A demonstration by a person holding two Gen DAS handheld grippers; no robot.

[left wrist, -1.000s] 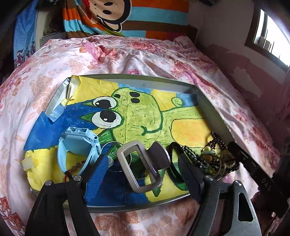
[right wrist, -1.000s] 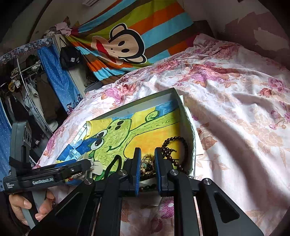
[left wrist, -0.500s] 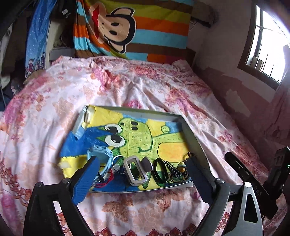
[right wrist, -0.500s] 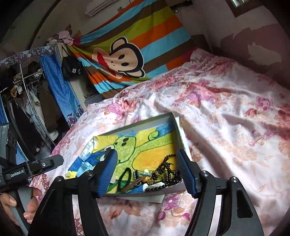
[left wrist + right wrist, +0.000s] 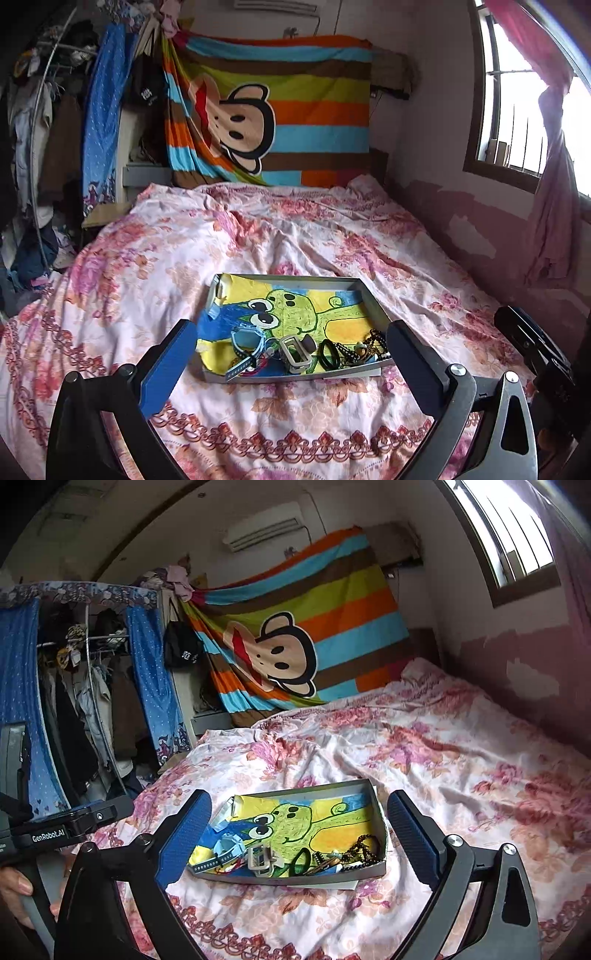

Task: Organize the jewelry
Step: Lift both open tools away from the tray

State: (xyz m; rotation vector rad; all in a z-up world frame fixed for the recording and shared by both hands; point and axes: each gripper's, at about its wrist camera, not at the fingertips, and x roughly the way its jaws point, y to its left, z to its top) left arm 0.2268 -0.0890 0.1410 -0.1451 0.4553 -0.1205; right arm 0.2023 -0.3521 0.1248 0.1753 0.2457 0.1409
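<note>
Blue-padded left tongs (image 5: 291,363) and right tongs (image 5: 299,838) hang wide open, empty, above the tray (image 5: 373,299); best descend slowly, singling one piece.

Bedspread (image 5: 280,413) in the lower middle of frame was open in front of the shallow box (image 5: 364,291); jewelry pile (image 5: 354,350) crowded its near edge, far half bare.

Home bedroom, floral bed (image 5: 280,236), monkey blanket (image 5: 295,650) on wall, clothes rack (image 5: 85,701), window (image 5: 517,110)
</note>
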